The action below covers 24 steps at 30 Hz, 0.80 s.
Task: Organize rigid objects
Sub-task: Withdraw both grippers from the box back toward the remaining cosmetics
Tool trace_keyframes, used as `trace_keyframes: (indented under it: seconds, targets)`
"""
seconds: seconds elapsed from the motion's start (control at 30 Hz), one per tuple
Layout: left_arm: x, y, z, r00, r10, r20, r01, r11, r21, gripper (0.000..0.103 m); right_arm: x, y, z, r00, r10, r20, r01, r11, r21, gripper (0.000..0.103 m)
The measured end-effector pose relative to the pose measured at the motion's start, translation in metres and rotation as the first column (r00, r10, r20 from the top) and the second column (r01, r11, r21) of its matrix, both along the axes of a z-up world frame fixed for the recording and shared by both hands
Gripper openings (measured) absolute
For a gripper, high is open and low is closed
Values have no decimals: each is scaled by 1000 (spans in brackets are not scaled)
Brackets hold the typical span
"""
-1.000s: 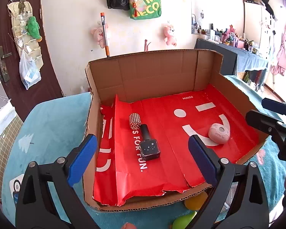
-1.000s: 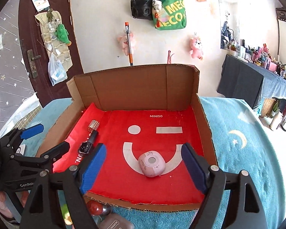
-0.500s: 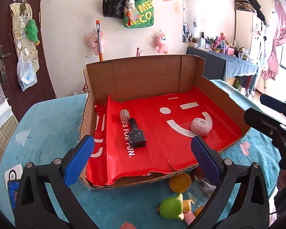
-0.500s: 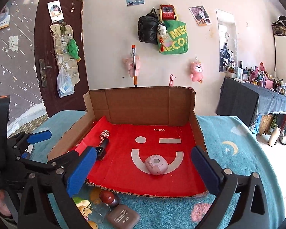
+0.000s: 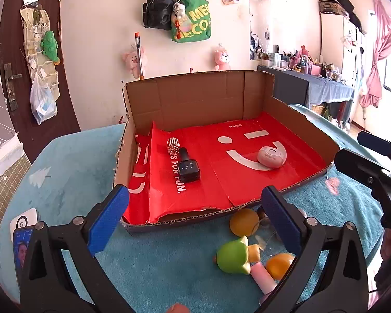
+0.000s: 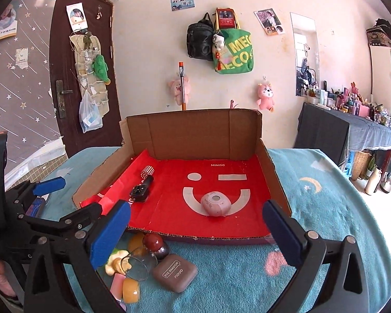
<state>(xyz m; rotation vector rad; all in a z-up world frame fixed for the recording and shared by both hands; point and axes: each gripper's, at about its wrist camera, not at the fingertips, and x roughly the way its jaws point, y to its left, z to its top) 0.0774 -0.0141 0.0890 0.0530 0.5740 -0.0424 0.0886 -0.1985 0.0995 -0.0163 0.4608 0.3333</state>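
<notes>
An open cardboard box (image 5: 195, 96) with a red paper liner sits on the teal cloth. Inside lie a black bottle with a glittery cap (image 5: 187, 169) at the left and a pink round case (image 5: 271, 157) at the right. My left gripper (image 5: 193, 208) hangs open before the box's front edge, nothing between its fingers. My right gripper (image 6: 195, 216) is also open and empty, facing the same box (image 6: 195, 135), with the pink case (image 6: 216, 203) ahead and the bottle (image 6: 142, 191) to its left. Loose items lie in front: a green toy (image 5: 233, 257), a brown eye shadow case (image 6: 174, 271), a red ball (image 6: 153, 241).
A clear glass (image 6: 138, 263), yellow pieces (image 5: 243, 223) and a pink tube lie among the loose items. A phone (image 5: 22, 245) rests on the cloth at the far left. Behind the box are a wall with hanging bags and a dark door.
Both grippers have drawn back from the box and their jaws have spread wider. The loose items in front of the box have come into view.
</notes>
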Motion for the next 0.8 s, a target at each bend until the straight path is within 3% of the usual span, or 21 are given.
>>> trace_keyframes:
  seconds: [0.33,0.57,0.8]
  targets:
    - [-15,2,-12,999,14,-34,-15,1000,-14,103,-15,-9,-14,1000,-18,-23,18,1000,9,103]
    - [-21,8,-21,995,5,-97,-13,997,-74,103,-26,-11,-20,1000,-11,-29,12,1000,9,103]
    - [-28,10,-30,991,10,-136,-23,996,-89,103,-31,-14,-29,998,-2,-63,3,1000,23,103]
